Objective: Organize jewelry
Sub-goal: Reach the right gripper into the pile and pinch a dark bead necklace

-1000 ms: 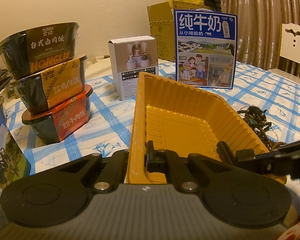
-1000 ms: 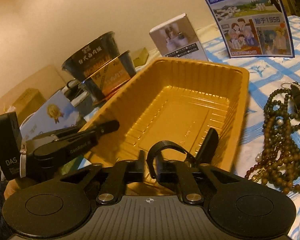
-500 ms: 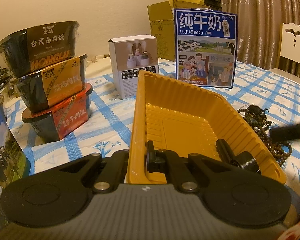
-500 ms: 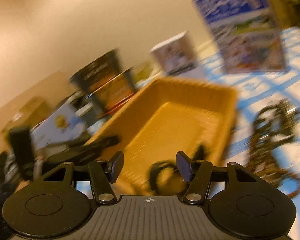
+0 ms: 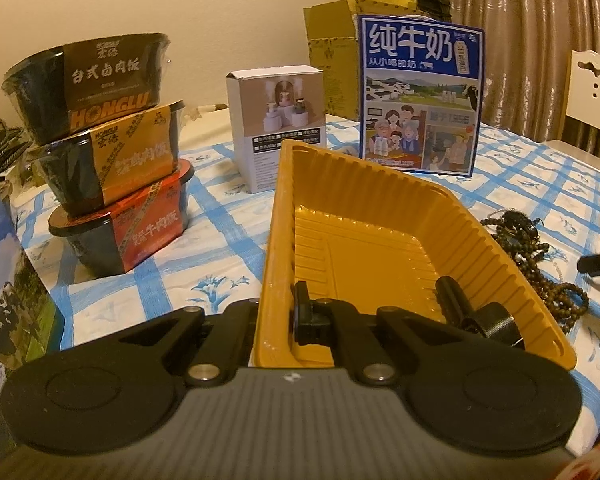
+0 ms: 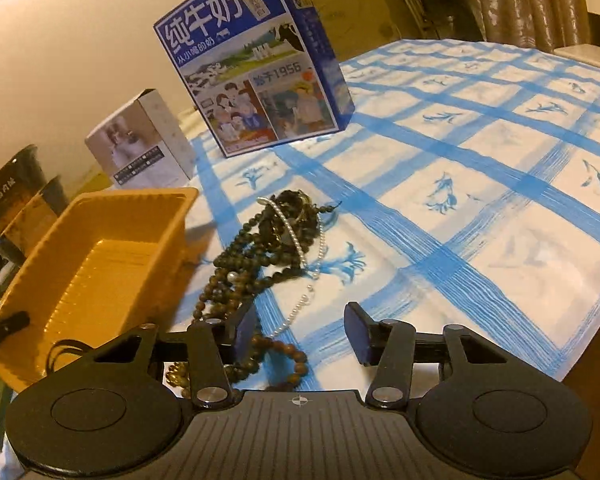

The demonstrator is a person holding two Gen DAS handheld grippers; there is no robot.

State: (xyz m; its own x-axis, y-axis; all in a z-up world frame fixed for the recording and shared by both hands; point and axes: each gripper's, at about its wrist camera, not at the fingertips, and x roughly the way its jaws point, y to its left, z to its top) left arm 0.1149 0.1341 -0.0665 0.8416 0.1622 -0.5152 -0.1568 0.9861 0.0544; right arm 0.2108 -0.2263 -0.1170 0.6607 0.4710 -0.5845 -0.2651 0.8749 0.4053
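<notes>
A yellow plastic tray [image 5: 360, 248] sits on the checked tablecloth. My left gripper [image 5: 278, 316] is shut on the tray's near left wall, one finger inside and one outside. A black band [image 5: 488, 320] lies in the tray's near right corner. To the tray's right is a tangled pile of brown bead necklaces [image 6: 260, 256] with a thin pearl strand [image 6: 300, 248] over it. My right gripper [image 6: 300, 320] hovers at the pile's near end, its jaws closing. Brown beads lie between and under the fingers, but the pads do not press on them. The yellow tray [image 6: 100, 264] is to its left.
A blue milk carton box [image 5: 420, 96] and a small white box [image 5: 278, 128] stand behind the tray. Three stacked food bowls [image 5: 112, 152] are at the left. A white chair [image 5: 592, 96] is at the far right. The table's edge [image 6: 580, 360] runs near the right gripper.
The right gripper let go of the black band in the tray, opened, and swung right from over the tray to the bead pile. The left gripper stayed clamped on the tray.
</notes>
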